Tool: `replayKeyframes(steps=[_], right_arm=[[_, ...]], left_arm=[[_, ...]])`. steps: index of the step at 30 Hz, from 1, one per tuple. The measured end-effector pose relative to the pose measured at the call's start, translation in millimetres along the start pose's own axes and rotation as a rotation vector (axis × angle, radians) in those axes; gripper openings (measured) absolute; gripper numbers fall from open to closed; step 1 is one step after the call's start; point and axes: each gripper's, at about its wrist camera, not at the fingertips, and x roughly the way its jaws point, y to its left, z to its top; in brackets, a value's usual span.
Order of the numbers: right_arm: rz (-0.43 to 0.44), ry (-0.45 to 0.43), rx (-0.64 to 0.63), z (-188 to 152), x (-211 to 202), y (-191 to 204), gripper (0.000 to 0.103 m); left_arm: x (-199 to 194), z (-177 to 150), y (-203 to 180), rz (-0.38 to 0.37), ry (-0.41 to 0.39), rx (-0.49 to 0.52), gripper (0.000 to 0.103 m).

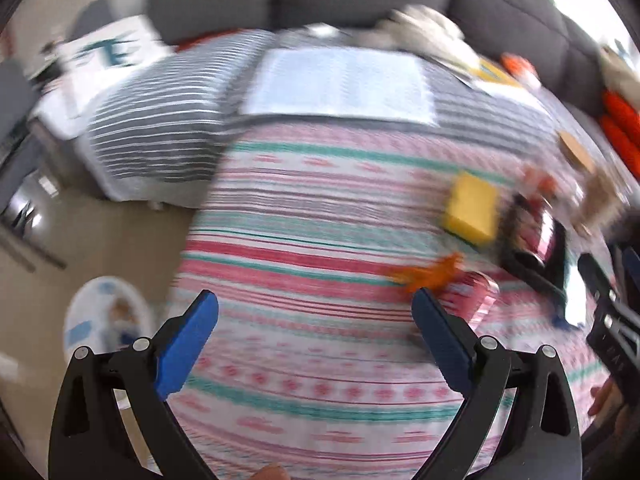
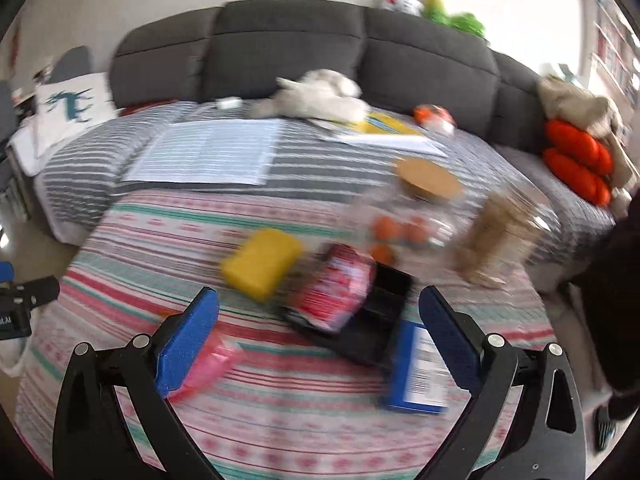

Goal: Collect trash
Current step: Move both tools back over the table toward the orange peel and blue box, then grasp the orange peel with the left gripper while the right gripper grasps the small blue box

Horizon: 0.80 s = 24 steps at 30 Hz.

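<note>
Both views are motion-blurred. On a pink, white and teal striped blanket (image 2: 280,412) lies scattered litter: a yellow sponge-like block (image 2: 260,266), a red and pink wrapper (image 2: 340,292) on a black tray (image 2: 376,320), a blue box with a white label (image 2: 420,368), and a pink wrapper (image 2: 208,360) by the left fingertip. My right gripper (image 2: 319,316) hangs open just above these. My left gripper (image 1: 315,320) is open over bare blanket; an orange scrap (image 1: 428,274) and the pink wrapper (image 1: 476,296) lie near its right finger, with the yellow block (image 1: 472,210) and black tray (image 1: 536,252) further right.
A grey sofa (image 2: 320,48) stands behind, with a striped grey cover (image 2: 80,176), an open booklet (image 2: 208,152), soft toys (image 2: 320,96) and orange cushions (image 2: 576,160). A clear pack of orange balls (image 2: 400,232) and a round cork lid (image 2: 428,178) lie further back. A white bag (image 1: 108,316) sits on the floor.
</note>
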Motion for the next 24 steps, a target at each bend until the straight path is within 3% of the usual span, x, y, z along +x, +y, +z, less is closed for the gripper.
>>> replayKeyframes(steps=[2,6,10,11,14,18,22,24], right_arm=[[0.019,0.037,0.056,0,4,-27,0.096],[0.021,0.096,0.116,-6,9,-70,0.096],[0.014,0.143,0.179,-13,20,-103,0.096],[0.015,0.154,0.193,-13,23,-109,0.096],[0.029,0.203,0.243,-18,34,-123,0.096],[0.09,0.289,0.305,-26,50,-133,0.096],[0.112,0.324,0.314,-30,56,-131,0.096],[0.109,0.329,0.294,-30,57,-127,0.096]], left_arm=[[10,3,-21,0.037,0.005,0.083,0.094],[41,4,-54,0.277,-0.007,0.323,0.094],[74,7,-58,0.334,0.037,0.387,0.094],[82,6,-62,0.331,0.047,0.409,0.094],[91,5,-76,0.179,0.068,0.446,0.092],[93,7,-103,0.122,0.034,0.568,0.092],[96,19,-100,0.021,0.066,0.529,0.092],[100,23,-95,0.026,0.071,0.51,0.092]])
